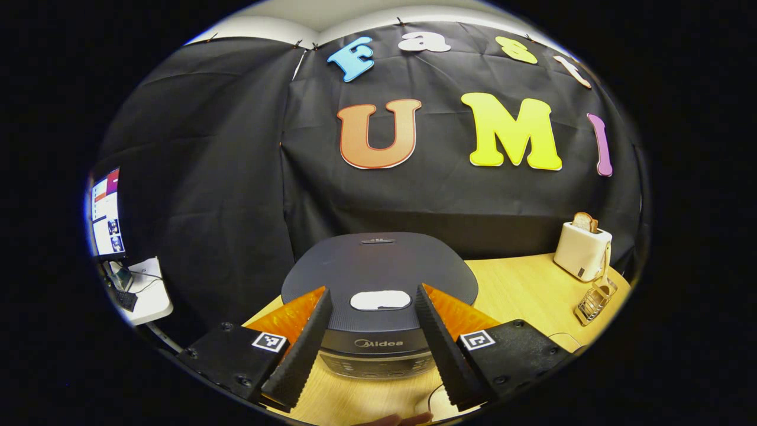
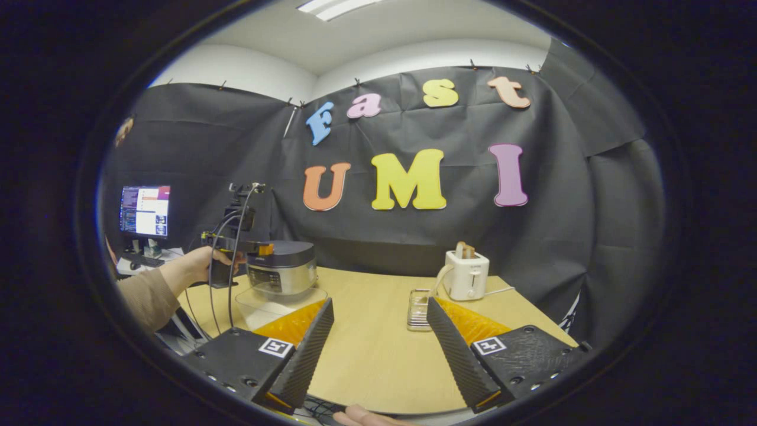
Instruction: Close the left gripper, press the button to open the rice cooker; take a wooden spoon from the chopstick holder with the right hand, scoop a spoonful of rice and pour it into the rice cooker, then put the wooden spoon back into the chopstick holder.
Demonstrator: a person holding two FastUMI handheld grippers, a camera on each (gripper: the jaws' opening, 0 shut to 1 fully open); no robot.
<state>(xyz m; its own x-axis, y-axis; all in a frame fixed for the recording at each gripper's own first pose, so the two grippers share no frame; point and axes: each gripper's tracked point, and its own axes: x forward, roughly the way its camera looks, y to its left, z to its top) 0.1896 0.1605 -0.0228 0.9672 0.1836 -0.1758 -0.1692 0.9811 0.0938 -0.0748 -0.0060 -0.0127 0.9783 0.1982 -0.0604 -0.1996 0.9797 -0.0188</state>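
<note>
— Where is the rice cooker (image 1: 378,278) from your left side?

— Straight ahead of my left gripper (image 1: 371,307), close. Its dark lid is down, and the pale oval button (image 1: 380,300) on the lid sits right between my two fingers (image 1: 304,343). They stand wide apart, holding nothing and touching nothing I can make out. The cooker stands at the table's (image 1: 520,290) left edge, its front panel facing me.

— And your right side?

— My right gripper (image 2: 378,331) hangs above the near edge of the table, fingers spread wide too, with nothing between them but bare wood. From the right gripper view I see the cooker far off at the left edge, and my left hand (image 2: 198,266) beside it, gripping the other tool with its cables trailing down.

— What else is on the table?

— A white toaster (image 1: 582,248) with a slice of bread (image 1: 585,222) sticking out of it, toward the far right corner. Just in front of it lies a small wire rack (image 1: 594,302). A clear container (image 2: 278,299) sits in front of the cooker; I cannot tell what is in it.

— Beyond the table?

— A monitor (image 2: 145,210) on a small white desk (image 1: 148,290), past the left edge.
</note>
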